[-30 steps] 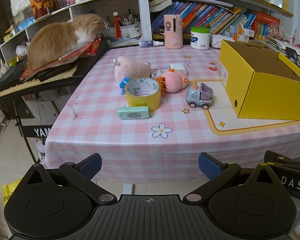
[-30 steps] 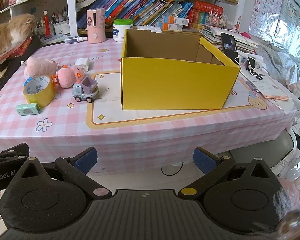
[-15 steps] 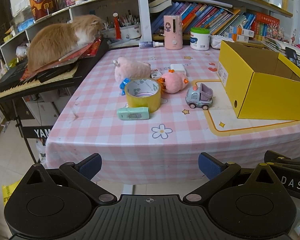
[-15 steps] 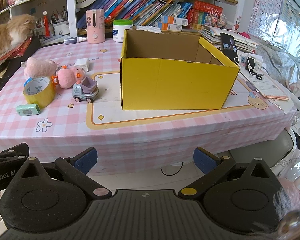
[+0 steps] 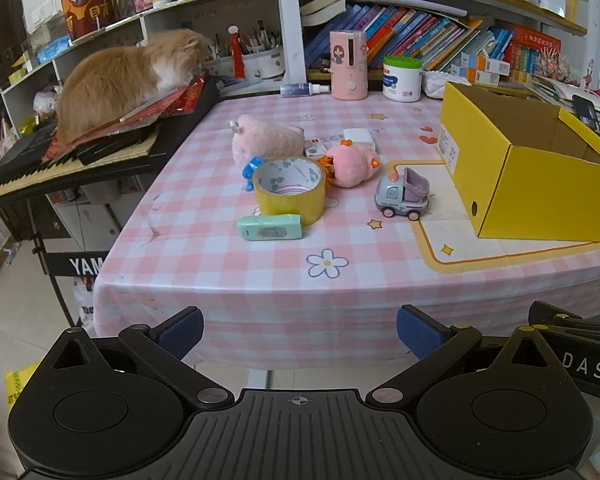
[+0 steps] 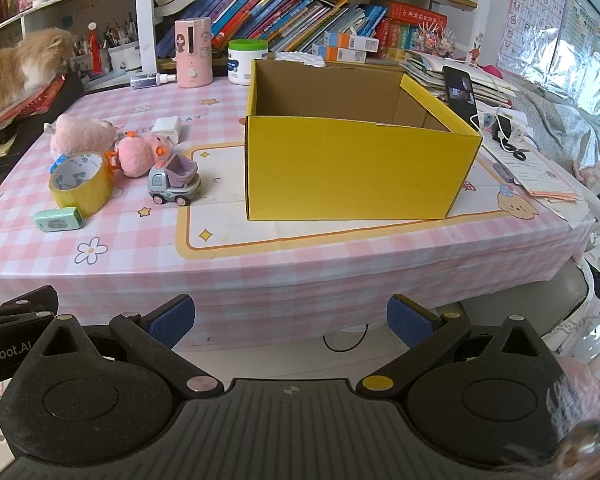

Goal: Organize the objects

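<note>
An open yellow cardboard box (image 6: pixel 360 168) stands on the pink checked table (image 6: pixel 300 256); it also shows in the left wrist view (image 5: pixel 540 196). Left of it lie a yellow tape roll (image 5: pixel 289 190), a mint green case (image 5: pixel 269 227), a grey and purple toy truck (image 5: pixel 403 199), a round pink plush (image 5: pixel 350 165), a larger pink plush (image 5: pixel 266 139), a small blue toy (image 5: pixel 250 170) and a white charger (image 5: pixel 360 137). My left gripper (image 5: pixel 299 330) and my right gripper (image 6: pixel 291 318) are both open and empty, held off the table's front edge.
A ginger cat (image 5: pixel 120 76) lies on a keyboard (image 5: pixel 60 160) left of the table. A pink dispenser (image 5: pixel 348 65), a white jar (image 5: pixel 401 78) and shelves of books (image 5: pixel 420 36) stand at the back. Papers, a phone (image 6: pixel 460 92) and cables lie right of the box.
</note>
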